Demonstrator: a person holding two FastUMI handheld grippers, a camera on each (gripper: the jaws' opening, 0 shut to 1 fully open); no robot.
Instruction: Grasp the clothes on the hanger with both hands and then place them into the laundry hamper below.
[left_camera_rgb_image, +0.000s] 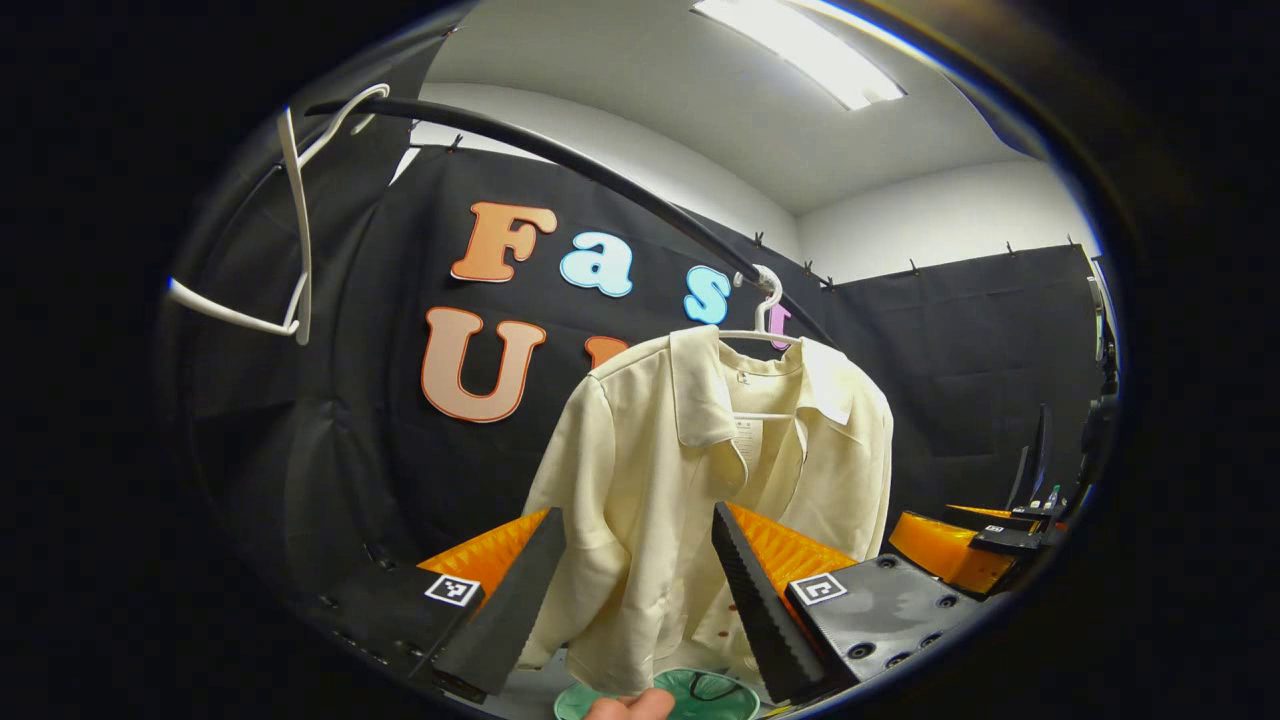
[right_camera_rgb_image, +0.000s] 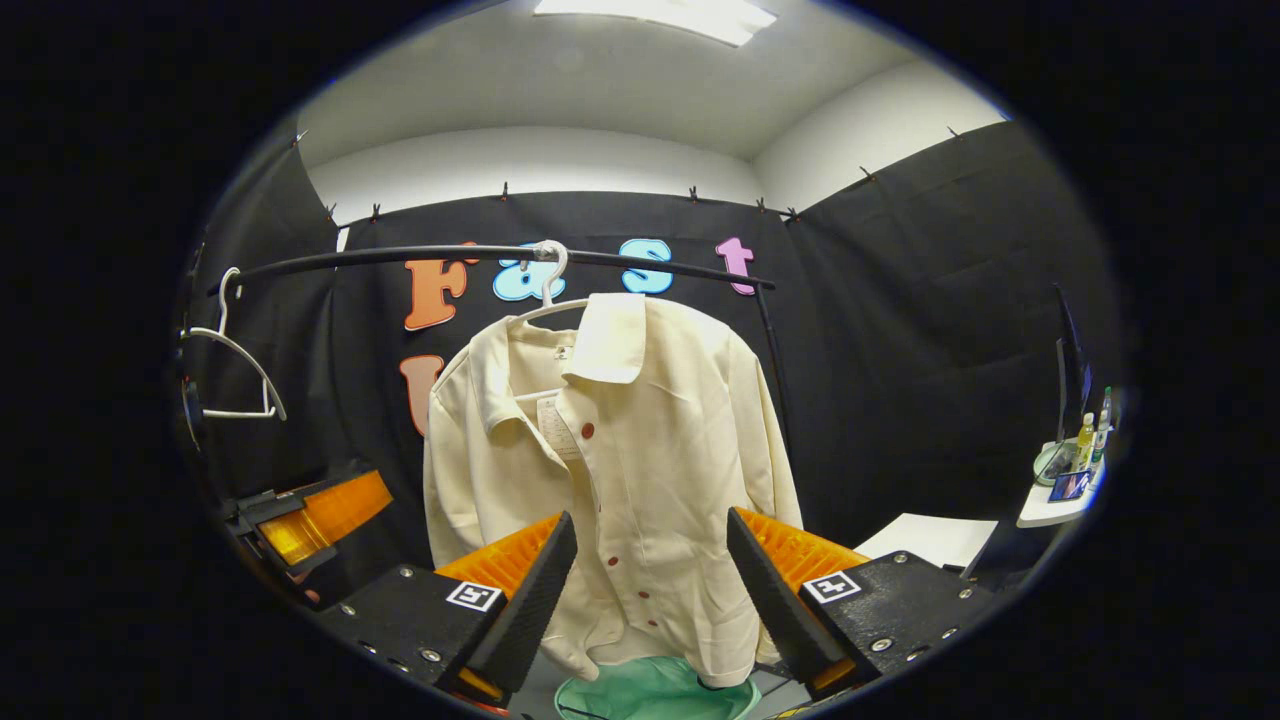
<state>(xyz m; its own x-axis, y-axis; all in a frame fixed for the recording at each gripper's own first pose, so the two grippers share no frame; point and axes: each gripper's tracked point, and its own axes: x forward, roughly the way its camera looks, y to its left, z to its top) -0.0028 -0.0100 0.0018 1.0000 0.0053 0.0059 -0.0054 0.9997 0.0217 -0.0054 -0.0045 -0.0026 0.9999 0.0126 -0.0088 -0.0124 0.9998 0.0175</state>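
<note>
With the cream shirt (right_camera_rgb_image: 620, 470) hanging mid-frame on its hanger (right_camera_rgb_image: 548, 290) over the green hamper (right_camera_rgb_image: 655, 695), your left gripper (left_camera_rgb_image: 640, 590) and right gripper (right_camera_rgb_image: 650, 590) hold jaws wide apart and empty, framing it for grasping.

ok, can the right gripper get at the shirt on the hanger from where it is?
Probably yes. The right gripper is open, jaws spread either side of the cream shirt hanging from the white hanger, and nothing sits between them. It is not touching the cloth yet.
</note>
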